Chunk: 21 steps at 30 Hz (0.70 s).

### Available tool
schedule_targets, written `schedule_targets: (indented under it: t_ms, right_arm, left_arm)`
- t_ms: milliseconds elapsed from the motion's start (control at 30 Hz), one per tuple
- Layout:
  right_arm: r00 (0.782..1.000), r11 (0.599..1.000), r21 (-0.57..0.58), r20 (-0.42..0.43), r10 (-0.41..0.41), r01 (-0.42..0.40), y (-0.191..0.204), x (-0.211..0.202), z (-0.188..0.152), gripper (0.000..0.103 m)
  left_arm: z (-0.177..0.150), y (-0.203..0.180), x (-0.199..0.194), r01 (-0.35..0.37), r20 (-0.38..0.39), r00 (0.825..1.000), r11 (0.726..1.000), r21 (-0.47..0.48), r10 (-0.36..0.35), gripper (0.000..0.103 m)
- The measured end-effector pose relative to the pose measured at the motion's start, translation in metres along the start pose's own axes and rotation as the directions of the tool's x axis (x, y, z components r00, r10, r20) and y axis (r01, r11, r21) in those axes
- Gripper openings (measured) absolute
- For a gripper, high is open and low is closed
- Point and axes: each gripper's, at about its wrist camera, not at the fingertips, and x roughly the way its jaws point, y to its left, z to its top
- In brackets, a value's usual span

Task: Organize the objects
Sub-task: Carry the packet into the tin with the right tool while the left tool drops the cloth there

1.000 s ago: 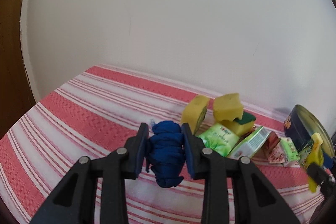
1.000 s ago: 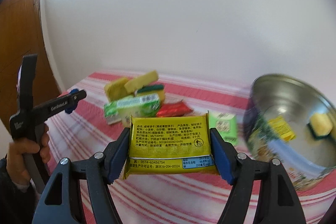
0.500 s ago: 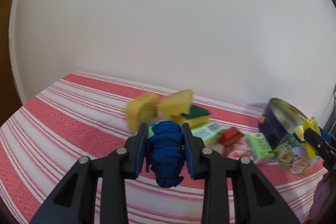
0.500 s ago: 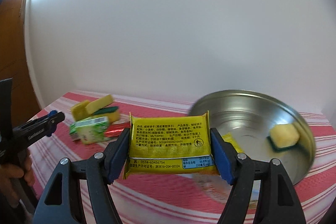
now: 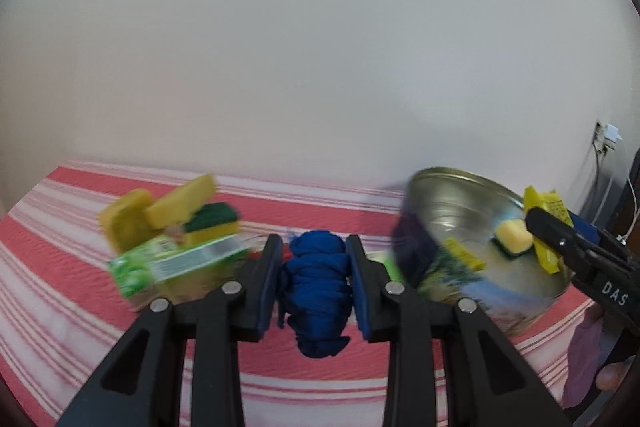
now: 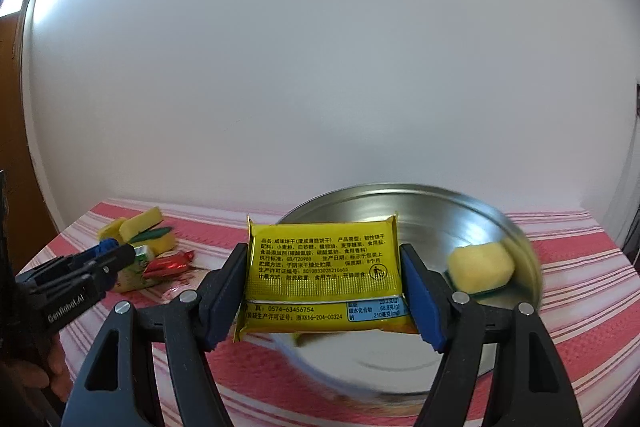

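A yellow biscuit packet (image 6: 324, 275) hangs pinched between the blue pads of the right gripper (image 6: 325, 287), held flat and level just in front of a round metal tin (image 6: 524, 259) that stands on the red-and-white striped surface (image 6: 580, 315). One yellow sponge (image 6: 480, 265) with a green scouring side lies inside the tin, and a second small yellow sachet (image 5: 464, 254) rests near its wall. The left gripper (image 5: 314, 287) clamps a knotted blue cloth bundle (image 5: 316, 287), carried above the striped surface between the tin and the unsorted pile: more yellow sponges (image 5: 160, 211), a green carton (image 5: 176, 267) and a red wrapper (image 6: 168, 263).

The step in hand appears to be dropping the packet into the tin. To do it well, the right gripper should carry the packet over the rim and above bare metal beside the sponge, tip it slightly downward, then part its pads only once the packet is inside the wall. The left gripper, judging by how close it stands, should hold back until the other clears the rim, so the two do not collide over the tin.
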Motion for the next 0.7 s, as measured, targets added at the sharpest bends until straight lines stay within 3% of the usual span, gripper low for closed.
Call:
schedule_targets:
  t_ms: [300,700]
  right_arm:
    - [0.996,0.996,0.042,0.022,-0.081,0.08,-0.043,-0.004,0.004,0.075]
    - [0.98,0.976,0.093,0.024,-0.199,0.195,-0.102,-0.005,0.004,0.075]
  left_arm:
    - [0.013,-0.065,0.023,0.083,0.0,0.997,0.996,0.04,-0.083,0.031]
    - [0.013,-0.127,0.047,0.142,-0.021,0.99,0.986,0.084,-0.14,0.031]
